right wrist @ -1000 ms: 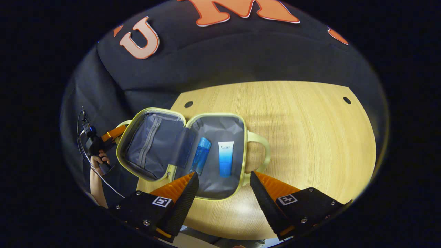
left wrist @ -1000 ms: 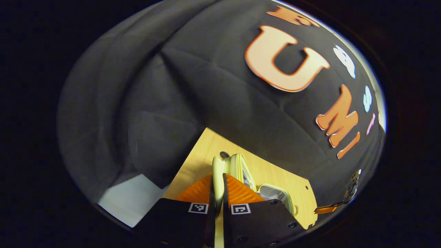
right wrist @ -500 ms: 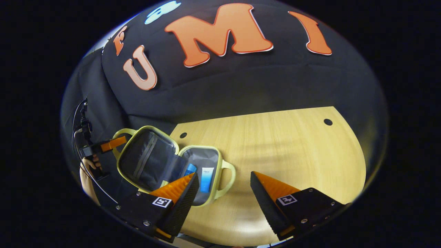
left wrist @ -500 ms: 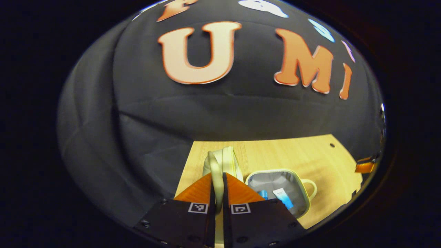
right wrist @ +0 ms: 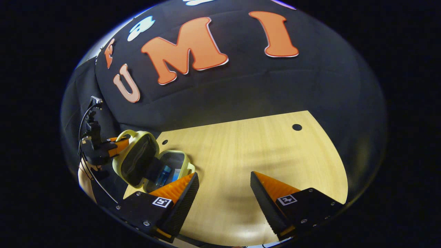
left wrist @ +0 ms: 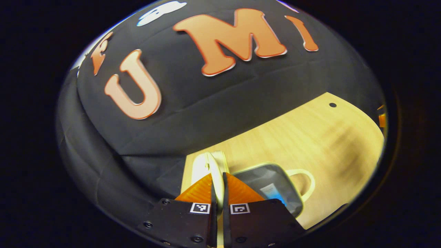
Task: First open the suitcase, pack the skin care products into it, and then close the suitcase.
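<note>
In the left gripper view, the left gripper point(left wrist: 217, 193) at 6 o'clock is clamped on the handle of the raised lid point(left wrist: 206, 167) of the pale yellow-green suitcase with grey lining point(left wrist: 293, 198). At 4 o'clock its open base lies on the light wooden desk point(left wrist: 310, 134), a blue-and-white skin care tube point(left wrist: 272, 193) inside.

In the right gripper view, the right gripper point(right wrist: 224, 193) hangs over the desk point(right wrist: 241, 148), fingers apart and empty. At 8 o'clock stands the half-open suitcase point(right wrist: 137, 162), a blue skin care bottle point(right wrist: 164, 172) inside, its lid handle gripped by the left gripper point(right wrist: 119, 144).

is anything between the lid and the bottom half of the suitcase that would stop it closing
Nothing visible does. The lid, held by the left gripper, tilts over the base; the skin care products lie low inside it.
</note>
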Demonstrator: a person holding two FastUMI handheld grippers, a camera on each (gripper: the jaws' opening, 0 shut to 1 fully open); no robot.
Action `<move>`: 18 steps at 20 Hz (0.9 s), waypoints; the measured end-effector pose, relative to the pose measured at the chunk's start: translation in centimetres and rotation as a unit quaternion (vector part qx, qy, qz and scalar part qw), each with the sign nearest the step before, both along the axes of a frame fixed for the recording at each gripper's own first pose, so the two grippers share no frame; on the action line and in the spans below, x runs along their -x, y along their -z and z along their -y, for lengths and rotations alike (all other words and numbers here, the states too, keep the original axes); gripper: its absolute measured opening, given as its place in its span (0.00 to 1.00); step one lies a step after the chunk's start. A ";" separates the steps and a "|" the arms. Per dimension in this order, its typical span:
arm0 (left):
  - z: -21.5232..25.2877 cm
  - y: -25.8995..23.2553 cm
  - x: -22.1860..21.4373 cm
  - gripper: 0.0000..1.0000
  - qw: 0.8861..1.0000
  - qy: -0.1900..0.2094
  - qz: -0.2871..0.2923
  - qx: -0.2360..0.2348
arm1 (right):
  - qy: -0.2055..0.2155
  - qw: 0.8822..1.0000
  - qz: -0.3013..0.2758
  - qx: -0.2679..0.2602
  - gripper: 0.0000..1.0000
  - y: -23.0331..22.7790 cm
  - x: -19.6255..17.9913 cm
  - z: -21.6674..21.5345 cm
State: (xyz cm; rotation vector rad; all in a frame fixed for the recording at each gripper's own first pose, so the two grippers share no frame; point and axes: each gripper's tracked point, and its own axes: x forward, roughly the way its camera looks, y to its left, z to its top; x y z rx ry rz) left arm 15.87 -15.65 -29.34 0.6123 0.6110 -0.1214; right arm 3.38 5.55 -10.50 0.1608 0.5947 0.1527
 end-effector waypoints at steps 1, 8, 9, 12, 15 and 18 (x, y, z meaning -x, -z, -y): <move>1.5 1.4 -0.1 0.07 1.000 0.006 -0.009 -0.002 | 0.007 1.000 0.000 -0.002 0.95 0.3 0.1 1.2; 9.2 13.1 -1.8 0.07 0.994 0.048 -0.086 -0.042 | 0.039 0.999 -0.020 -0.001 0.96 2.9 2.3 7.4; 9.6 14.7 -1.9 0.07 0.993 0.052 -0.093 -0.050 | 0.043 0.999 -0.024 0.000 0.96 3.2 2.5 7.9; 9.8 18.6 -3.0 0.07 0.989 0.053 -0.125 -0.061 | 0.046 0.998 -0.031 0.008 0.96 4.3 3.0 9.3; 8.7 19.4 -3.9 0.07 0.986 0.043 -0.146 -0.069 | 0.048 0.998 -0.044 0.006 0.96 5.5 3.5 9.8; 8.7 21.0 -3.8 0.07 0.983 0.037 -0.150 -0.095 | 0.047 0.997 -0.056 0.004 0.96 6.4 4.1 10.1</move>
